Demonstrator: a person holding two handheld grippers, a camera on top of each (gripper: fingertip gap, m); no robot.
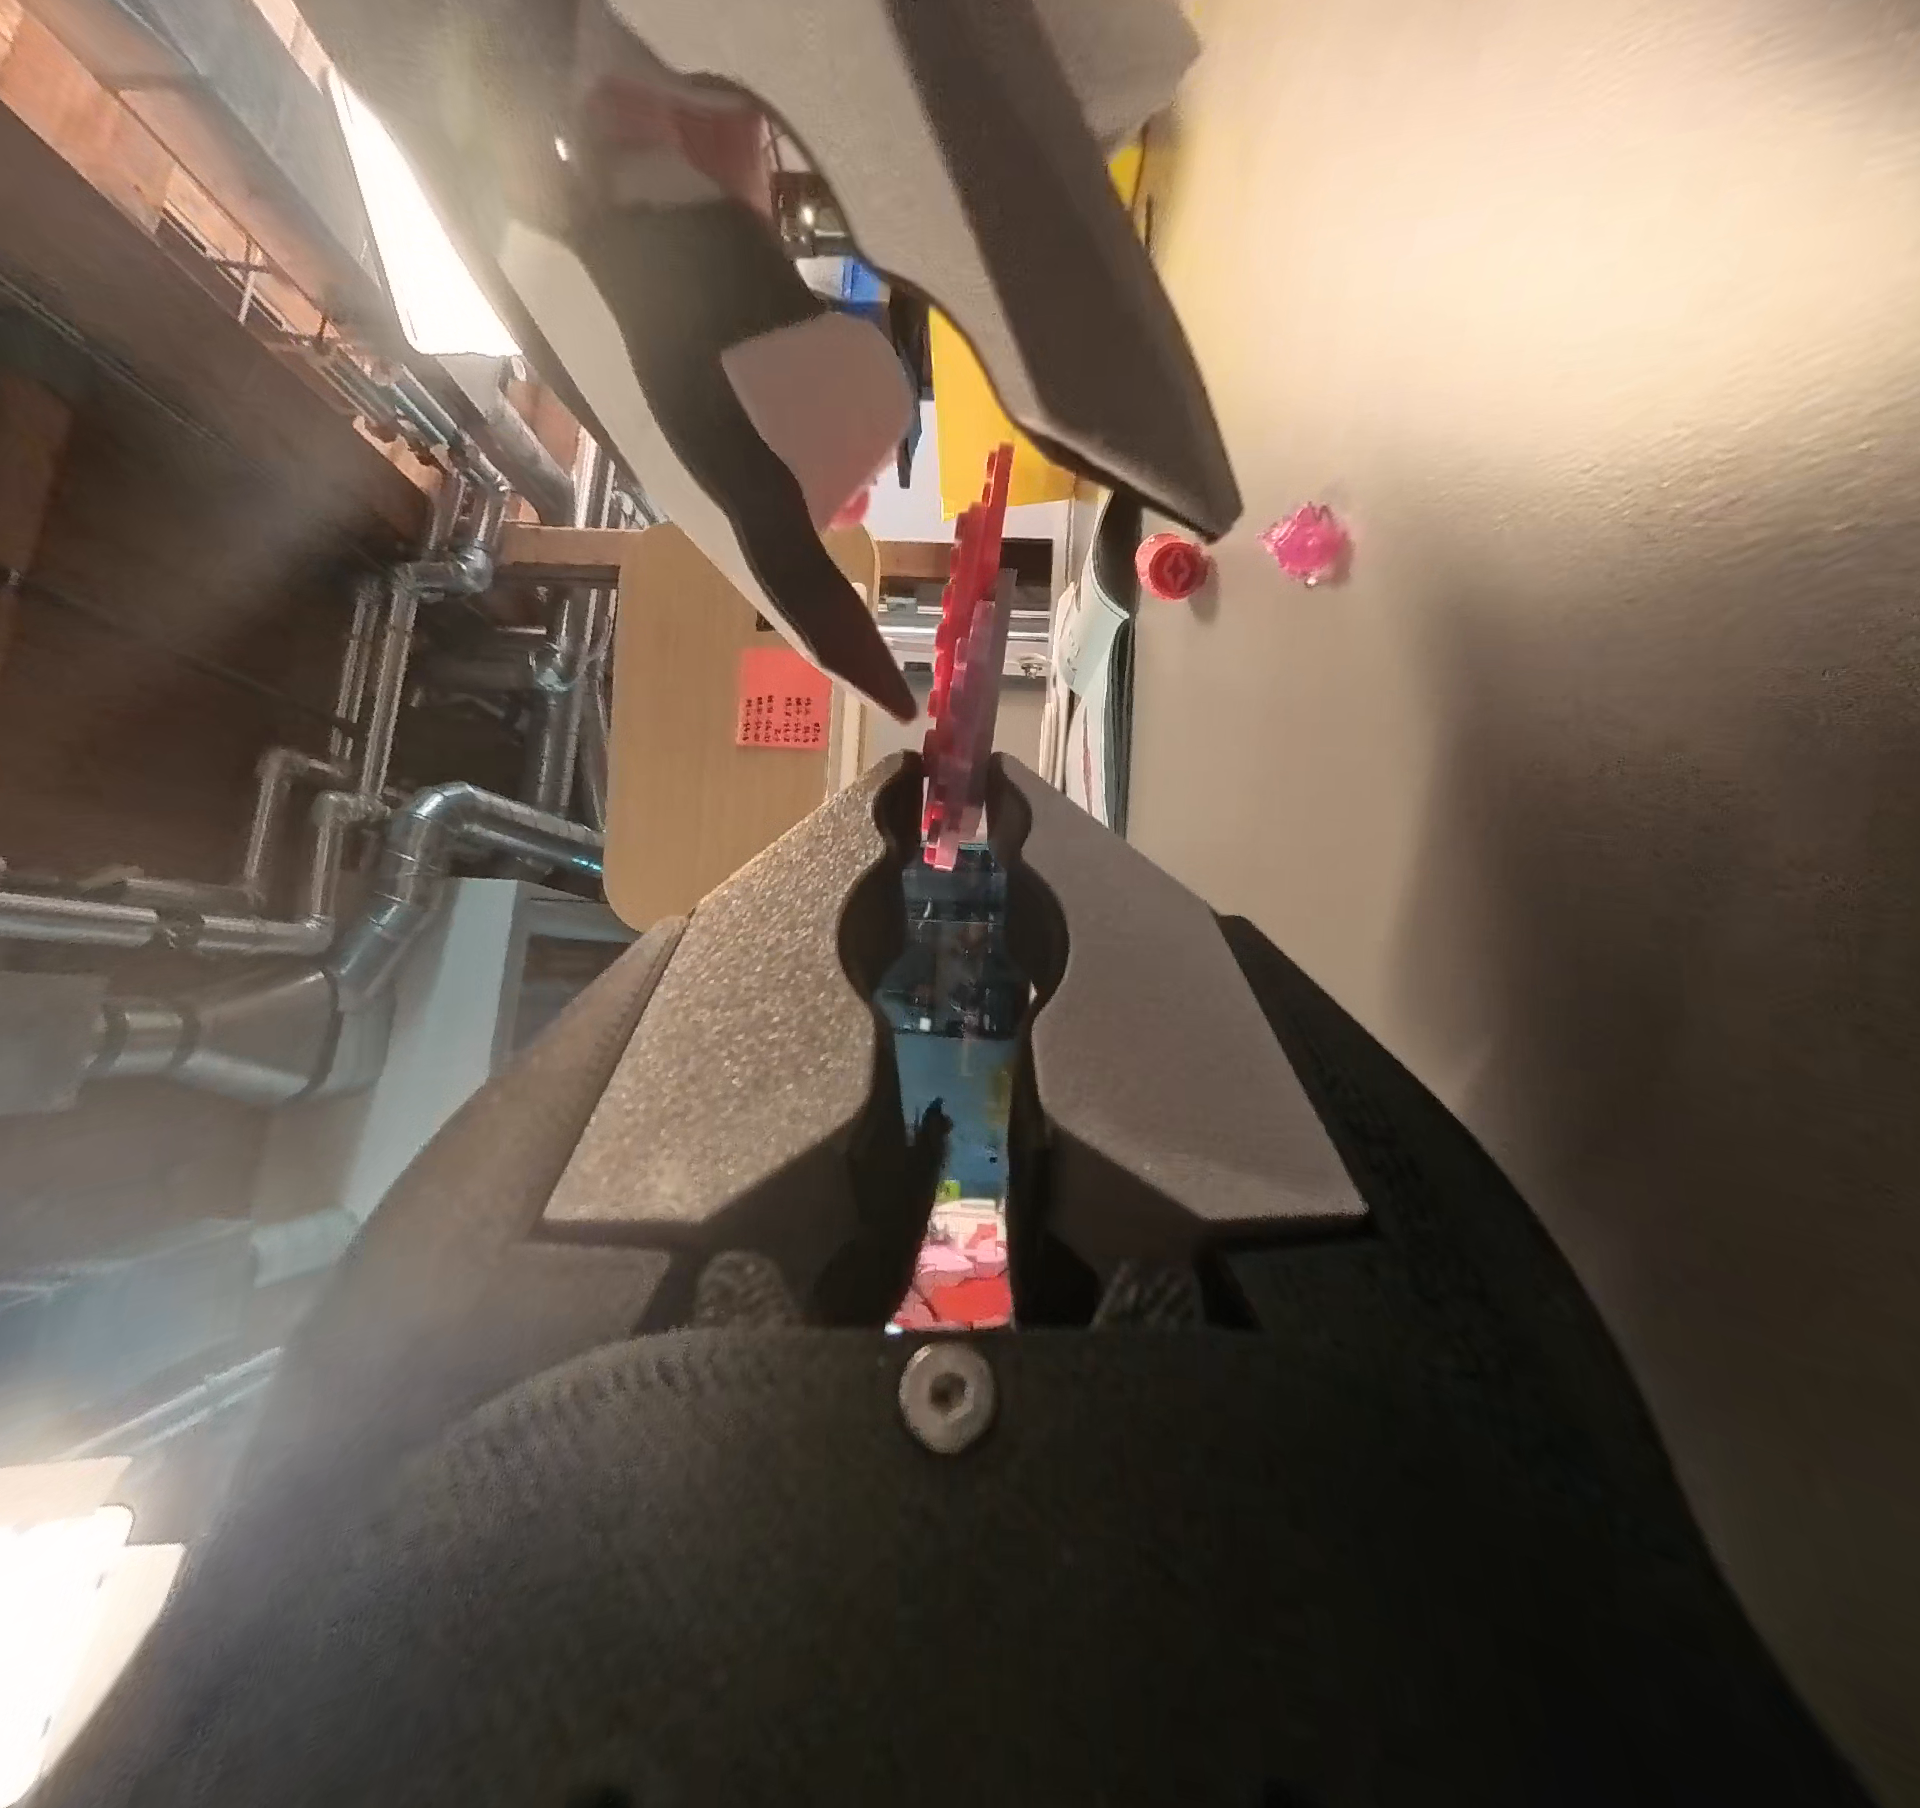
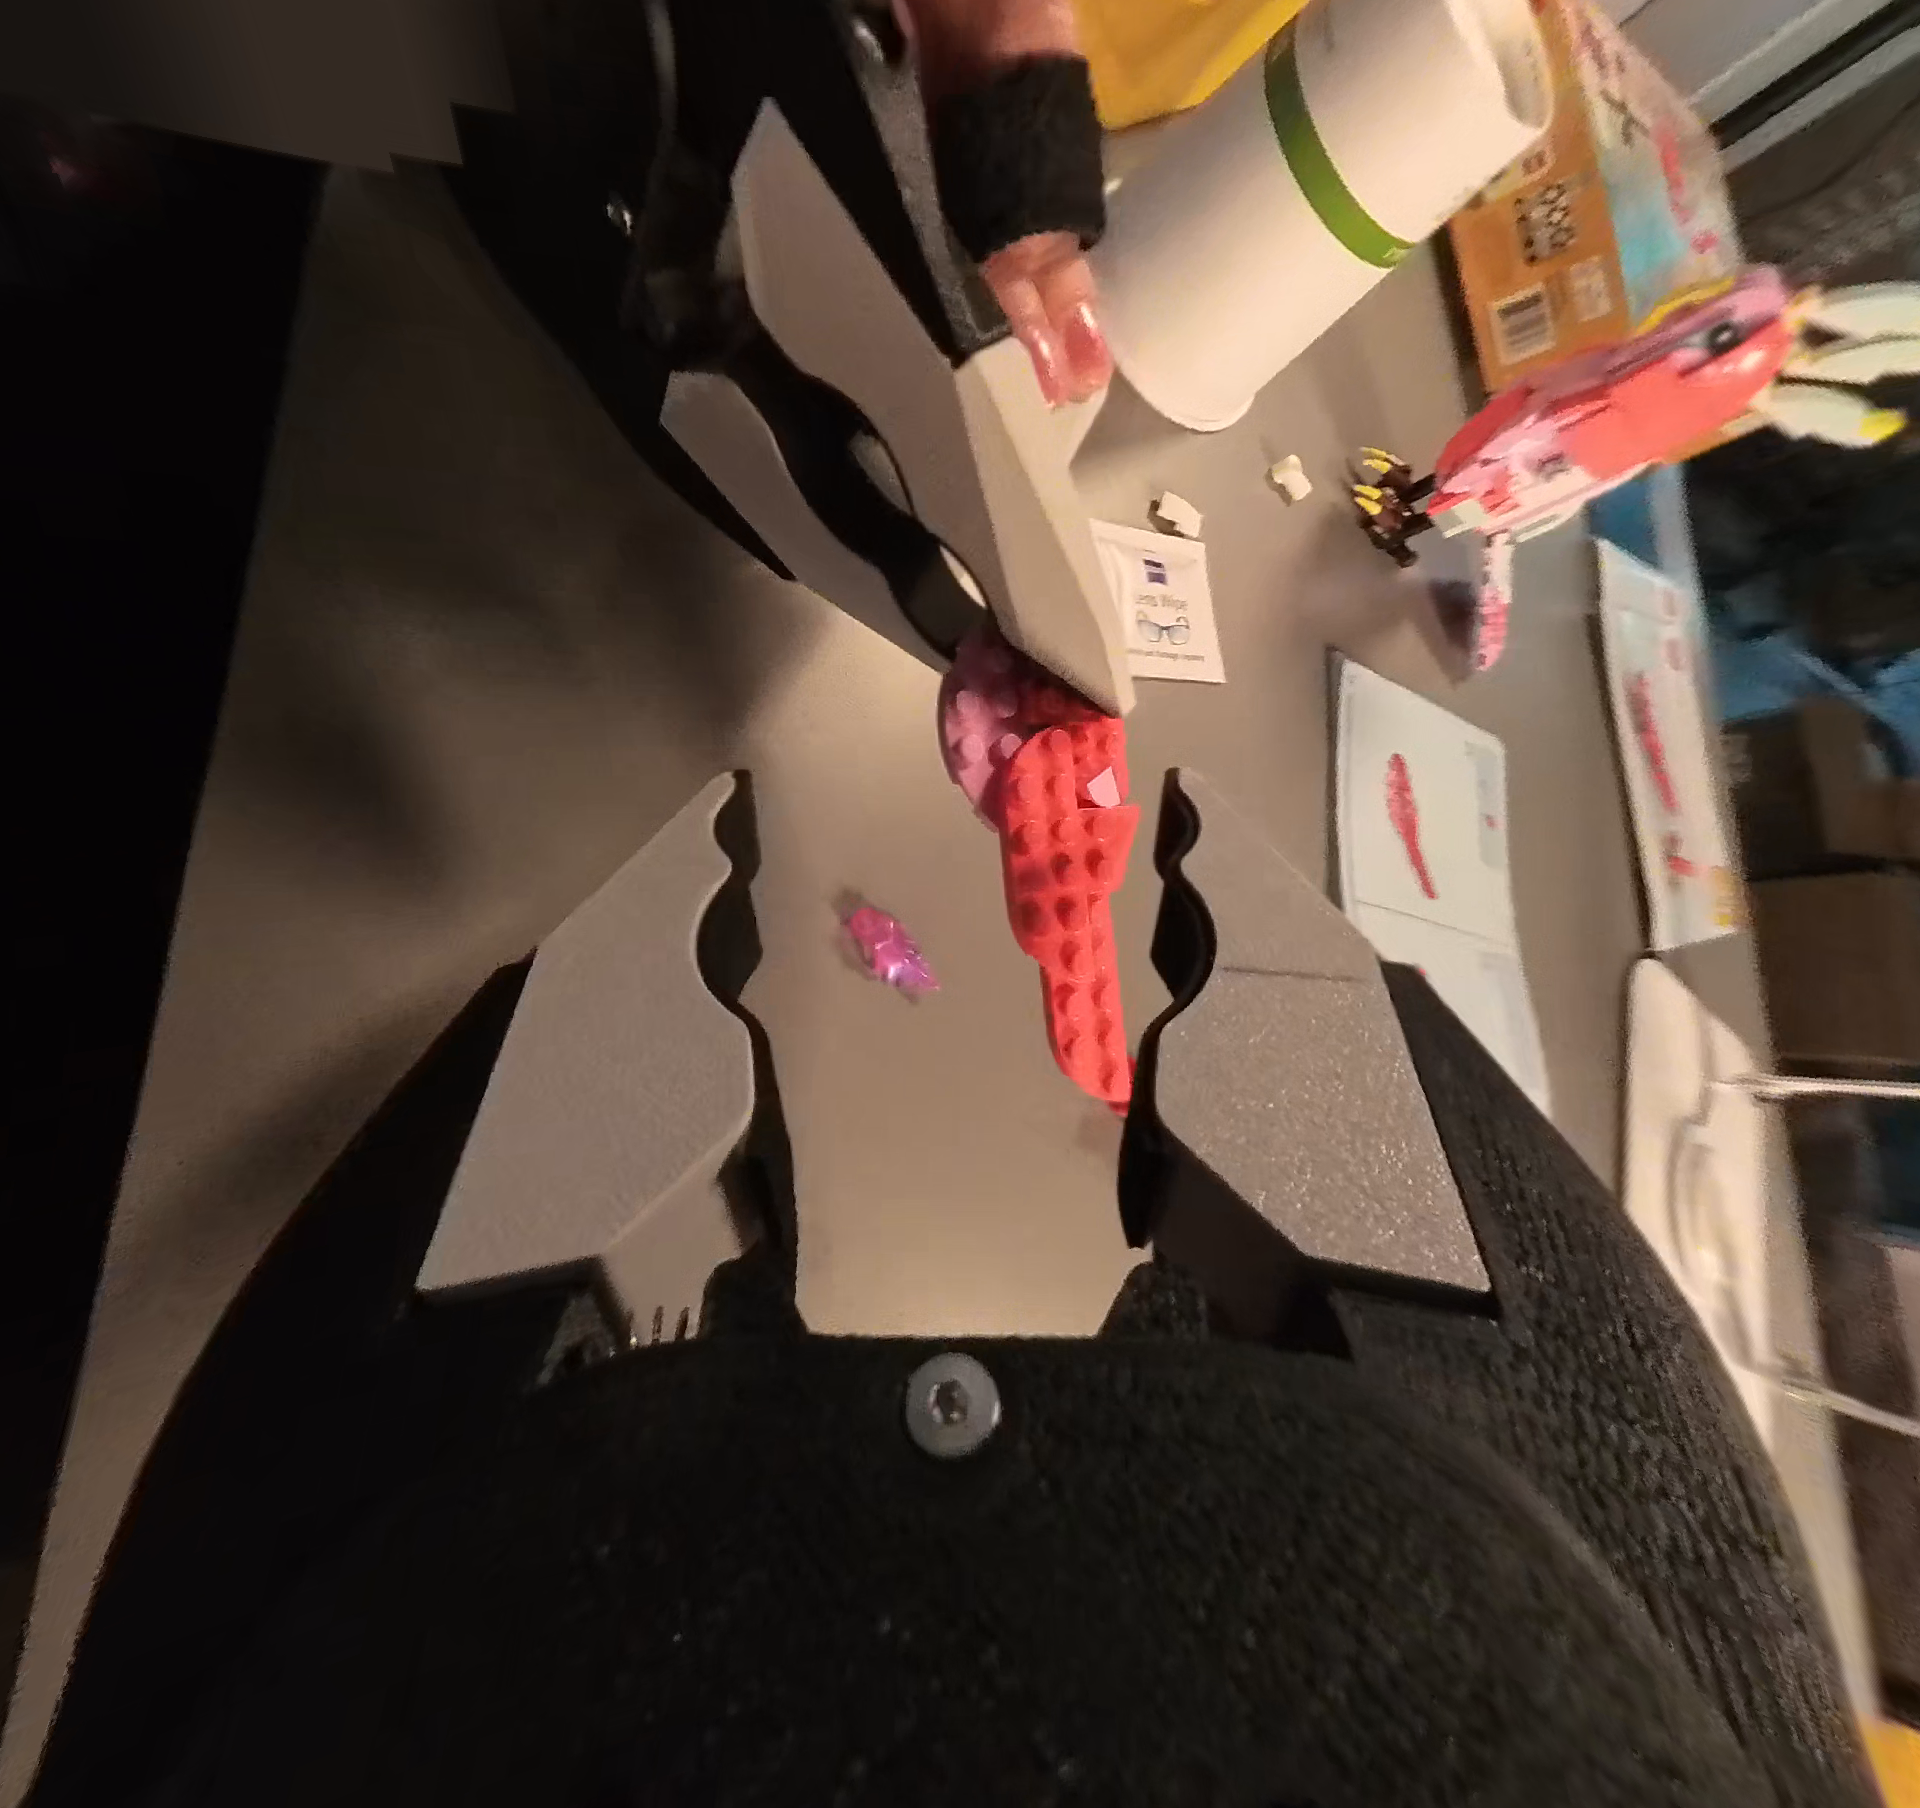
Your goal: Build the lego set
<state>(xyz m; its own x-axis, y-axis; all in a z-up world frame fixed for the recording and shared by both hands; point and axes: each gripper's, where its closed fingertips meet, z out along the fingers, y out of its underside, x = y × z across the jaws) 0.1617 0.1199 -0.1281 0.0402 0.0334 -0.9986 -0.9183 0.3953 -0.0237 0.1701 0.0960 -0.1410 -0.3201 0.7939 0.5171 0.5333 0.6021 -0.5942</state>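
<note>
Grey desk [image 2: 436,615] under everything. My left tool [image 1: 958,771] is clamped on one end of the red-and-pink brick wing [image 2: 1070,875]; my right tool [image 2: 951,792] gapes wide around it, gripping nothing. Pink crystal piece [image 2: 888,948] lies nearby.

Red and pink studded brick plate assembly [image 2: 1070,865], long and flat, red strip with a rounded pink plate at its far end. Held off the grey table [image 2: 520,719], clamped at the pink end by the left gripper [image 1: 961,771], pads pressing both faces; seen edge-on in the left wrist view. Red strip end hangs between the wide-apart fingers of the right gripper [image 2: 951,792], close to the right finger, contact unclear. Below it, a small translucent pink piece [image 2: 888,948] lies on the table; a round red piece [image 1: 1172,565] lies just beside it.
</note>
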